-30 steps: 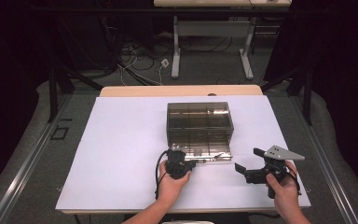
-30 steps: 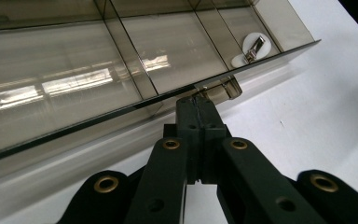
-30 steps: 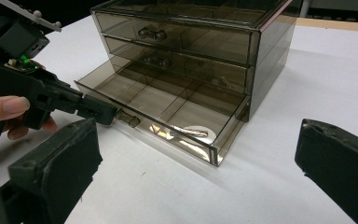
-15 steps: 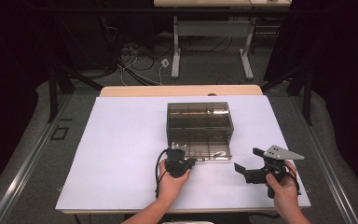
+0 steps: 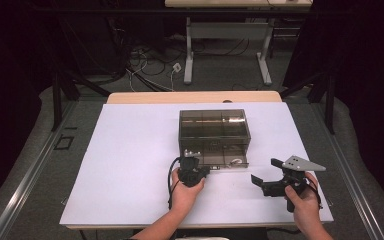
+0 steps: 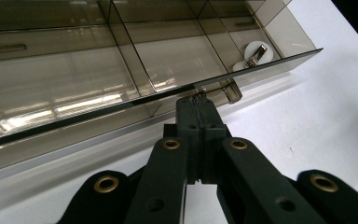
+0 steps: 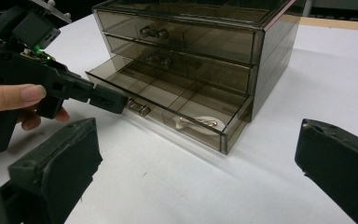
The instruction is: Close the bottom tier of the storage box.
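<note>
Item: smoked-plastic drawer cabinet (image 5: 214,131), three drawers, stood near the middle of the white table (image 5: 125,165).

Bottom drawer (image 7: 168,105), divided into compartments, is drawn partly out of the cabinet's near face. Its small metal handle (image 7: 139,108) is pinched by the left gripper (image 6: 199,100), whose jaws are pressed together on it. A round white piece with a metal clip (image 7: 200,123) is seen in the drawer's end compartment.

Handling, as judged: light, rigid, thin-walled and brittle; smooth faces are likely slippery. The cabinet may slide on the sheet when the drawer is pulled. The handle is the proper hold; the cabinet's side walls would serve for steadying.

Right gripper (image 5: 267,181): held just right of the cabinet's front, jaws spread wide, nothing between them.

Surface: plain white, flat, matt. Room beyond the cabinet: dark, grey floor, cables (image 5: 147,62), a desk frame (image 5: 227,42).
</note>
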`<state>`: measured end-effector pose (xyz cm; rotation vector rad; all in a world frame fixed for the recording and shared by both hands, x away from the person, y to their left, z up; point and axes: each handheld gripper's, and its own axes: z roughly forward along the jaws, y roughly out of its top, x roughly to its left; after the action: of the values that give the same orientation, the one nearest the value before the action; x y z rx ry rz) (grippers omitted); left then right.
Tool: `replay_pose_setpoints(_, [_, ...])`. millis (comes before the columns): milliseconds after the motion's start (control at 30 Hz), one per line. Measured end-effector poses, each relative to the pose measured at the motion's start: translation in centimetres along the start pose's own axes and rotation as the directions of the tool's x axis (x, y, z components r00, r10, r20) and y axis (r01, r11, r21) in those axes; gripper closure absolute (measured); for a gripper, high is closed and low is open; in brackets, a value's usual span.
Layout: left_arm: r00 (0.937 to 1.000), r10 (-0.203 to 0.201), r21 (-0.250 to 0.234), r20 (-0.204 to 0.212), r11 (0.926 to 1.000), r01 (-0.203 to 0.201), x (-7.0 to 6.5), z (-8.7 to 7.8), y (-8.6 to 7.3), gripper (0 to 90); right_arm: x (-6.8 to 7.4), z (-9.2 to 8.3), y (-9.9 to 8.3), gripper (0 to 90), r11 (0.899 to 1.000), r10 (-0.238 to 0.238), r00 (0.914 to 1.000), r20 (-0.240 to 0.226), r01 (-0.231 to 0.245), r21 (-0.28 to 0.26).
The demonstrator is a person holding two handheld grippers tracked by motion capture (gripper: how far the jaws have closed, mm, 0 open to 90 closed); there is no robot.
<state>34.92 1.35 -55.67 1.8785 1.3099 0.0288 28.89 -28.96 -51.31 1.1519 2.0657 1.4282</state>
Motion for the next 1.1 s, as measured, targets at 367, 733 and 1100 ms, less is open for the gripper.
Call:
replay_pose_setpoints(367, [0.9997, -0.021, -0.012, -0.013, 0.9997, 0.021, 0.2, 0.4, 0.8, 90.0, 0.0, -0.1, 0.0, 0.0, 1.000, 0.003, 1.0000, 0.002, -0.003, -0.004])
replay_pose_setpoints(733, [0.9988, -0.035, -0.026, -0.034, 0.9991, 0.034, 0.4, 0.9, 1.5, 90.0, 0.1, -0.1, 0.1, 0.0, 1.000, 0.011, 0.9999, 0.000, -0.011, -0.006])
replay_pose_setpoints(1100, [0.9978, -0.048, -0.037, -0.045, 0.9982, 0.047, 0.7, 1.3, 2.1, 90.0, 0.0, -0.1, 0.0, 0.0, 1.000, 0.001, 1.0000, 0.000, -0.001, -0.001])
